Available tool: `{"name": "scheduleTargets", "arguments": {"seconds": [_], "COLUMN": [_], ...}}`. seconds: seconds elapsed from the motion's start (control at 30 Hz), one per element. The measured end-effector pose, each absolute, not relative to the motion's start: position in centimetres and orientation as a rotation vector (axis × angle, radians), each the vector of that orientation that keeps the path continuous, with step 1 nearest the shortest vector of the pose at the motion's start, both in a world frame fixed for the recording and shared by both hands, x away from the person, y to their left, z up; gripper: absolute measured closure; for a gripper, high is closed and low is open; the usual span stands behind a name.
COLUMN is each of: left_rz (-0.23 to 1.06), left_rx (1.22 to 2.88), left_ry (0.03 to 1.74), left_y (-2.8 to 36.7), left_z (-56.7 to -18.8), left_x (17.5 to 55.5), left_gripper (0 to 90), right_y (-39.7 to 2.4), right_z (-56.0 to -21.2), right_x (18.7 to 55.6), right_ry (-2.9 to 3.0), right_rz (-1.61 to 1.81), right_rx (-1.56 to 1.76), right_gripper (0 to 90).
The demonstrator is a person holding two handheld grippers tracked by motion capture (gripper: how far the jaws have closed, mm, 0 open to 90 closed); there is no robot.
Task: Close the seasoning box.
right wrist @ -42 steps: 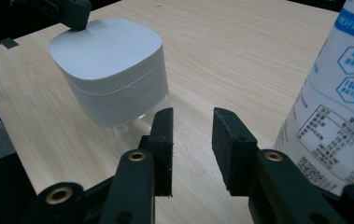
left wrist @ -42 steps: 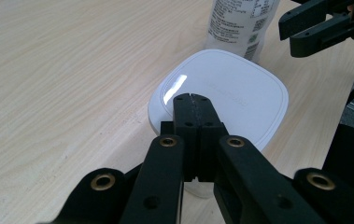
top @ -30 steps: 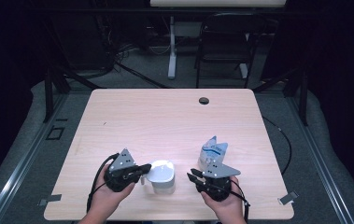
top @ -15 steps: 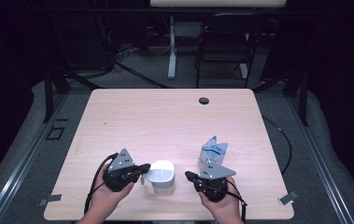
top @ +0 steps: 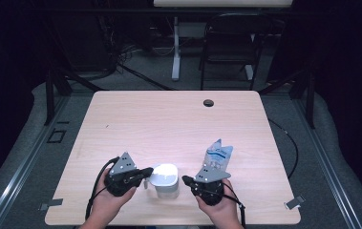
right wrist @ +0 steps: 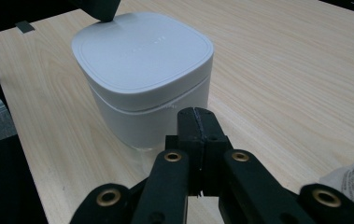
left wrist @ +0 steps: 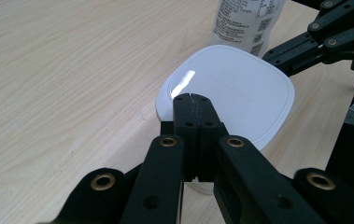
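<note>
A white square container [top: 165,179] with a rounded lid stands near the table's front edge. My left gripper [top: 145,172] is shut, its tips on or just over the lid's left rim; the left gripper view has those closed tips [left wrist: 194,100] above the lid [left wrist: 244,88]. My right gripper [top: 186,180] is shut with nothing in it, just right of the container. In the right gripper view its tips [right wrist: 197,114] point at the container's side wall [right wrist: 156,98], close to it. A white and blue pouch [top: 218,155] lies behind the right gripper.
The wooden table [top: 169,119] has a dark round grommet [top: 208,102] near its far edge. Beyond the table are a chair [top: 226,52] and a desk leg [top: 176,47]. The pouch's printed face [left wrist: 247,18] rises just behind the container.
My right gripper has shifted a little left, towards the container. The left gripper, container and pouch have stayed put.
</note>
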State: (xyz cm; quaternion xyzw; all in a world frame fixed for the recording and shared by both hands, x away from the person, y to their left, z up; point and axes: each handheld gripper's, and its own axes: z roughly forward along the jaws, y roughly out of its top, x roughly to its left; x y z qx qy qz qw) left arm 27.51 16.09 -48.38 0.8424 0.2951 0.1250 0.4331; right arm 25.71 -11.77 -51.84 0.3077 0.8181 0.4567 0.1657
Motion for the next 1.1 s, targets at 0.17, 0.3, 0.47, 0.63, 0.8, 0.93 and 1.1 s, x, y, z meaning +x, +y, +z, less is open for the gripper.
{"name": "scheduleTargets", "arguments": {"seconds": [0.17,0.3,0.47,0.63,0.8,0.93,1.1], "left_rz": [0.307,0.307,0.308,0.309,0.309,0.309,0.311], "left_rx": [2.094,2.09,2.082,2.085,2.083,2.083,2.086], "left_ry": [0.738,0.741,0.743,0.745,0.748,0.747,0.744], "left_y": [16.11,16.12,16.17,16.19,16.23,16.23,16.25], "left_z": [-48.41,-48.44,-48.52,-48.51,-48.52,-48.52,-48.51], "left_x": [27.52,27.48,27.47,27.44,27.47,27.48,27.46], "left_gripper": [90.0,90.0,90.0,90.0,90.0,90.0,90.0], "right_y": [-11.38,-11.2,-11.24,-11.02,-11.0,-11.01,-10.81], "right_z": [-51.84,-51.95,-52.04,-52.16,-52.24,-52.05,-51.81], "right_x": [25.71,25.61,25.49,25.4,25.34,25.21,25.09], "right_ry": [2.335,2.338,2.342,2.349,2.345,2.342,2.339], "right_rz": [1.322,1.309,1.317,1.308,1.313,1.324,1.325], "right_rx": [0.867,0.854,0.84,0.825,0.823,0.807,0.798], "right_gripper": [90.0,90.0,90.0,90.0,90.0,90.0,90.0]}}
